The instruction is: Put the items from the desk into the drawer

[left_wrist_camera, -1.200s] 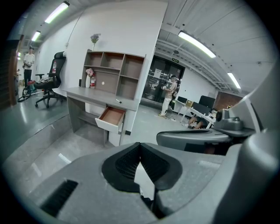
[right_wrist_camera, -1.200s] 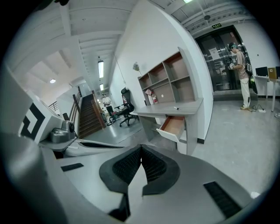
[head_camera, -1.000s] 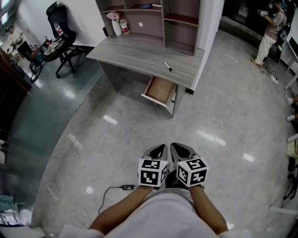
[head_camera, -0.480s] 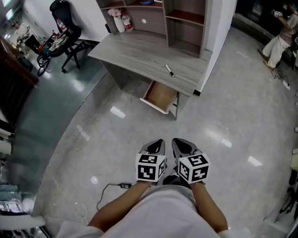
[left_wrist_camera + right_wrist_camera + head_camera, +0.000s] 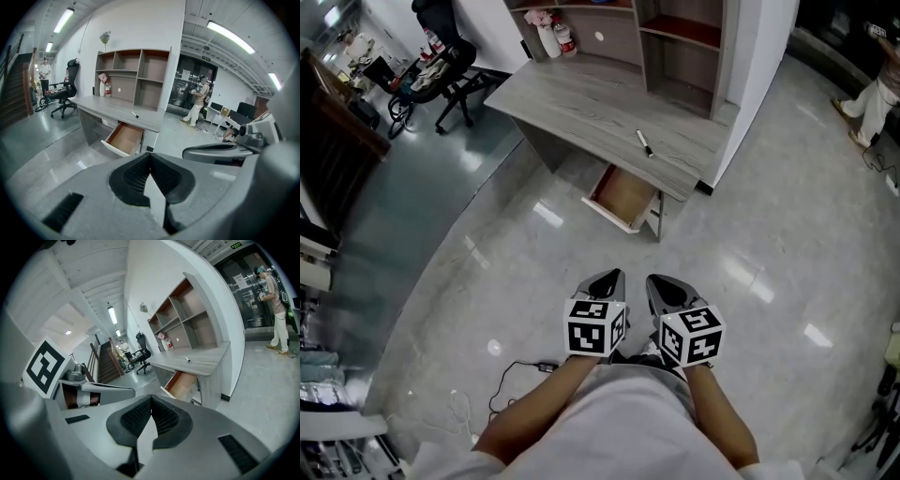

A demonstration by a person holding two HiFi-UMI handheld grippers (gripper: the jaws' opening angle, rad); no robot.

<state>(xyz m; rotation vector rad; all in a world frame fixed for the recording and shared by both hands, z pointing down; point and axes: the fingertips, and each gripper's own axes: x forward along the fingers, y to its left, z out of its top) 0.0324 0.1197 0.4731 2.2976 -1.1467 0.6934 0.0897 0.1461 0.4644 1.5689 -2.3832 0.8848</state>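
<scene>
A black-and-white marker pen (image 5: 643,142) lies on the grey wooden desk (image 5: 581,98), near its right end; it also shows as the pen (image 5: 135,115) and the pen (image 5: 187,360). Under the desk an open drawer (image 5: 623,197) with a brown inside stands pulled out and looks bare, also seen as the drawer (image 5: 123,137) and the drawer (image 5: 182,381). My left gripper (image 5: 606,282) and right gripper (image 5: 664,284) are held side by side over the floor, well short of the desk. Both are shut with nothing between the jaws.
A shelf unit (image 5: 661,37) stands on the desk's back, with a white pillar (image 5: 761,66) at its right. A black office chair (image 5: 445,66) is at the far left. A cable with a power brick (image 5: 546,366) lies on the floor by my feet. A person (image 5: 879,98) stands far right.
The view has shifted closer to the desk, which now sits slightly lower and to the right in the head view. Both grippers stay shut and side by side.
</scene>
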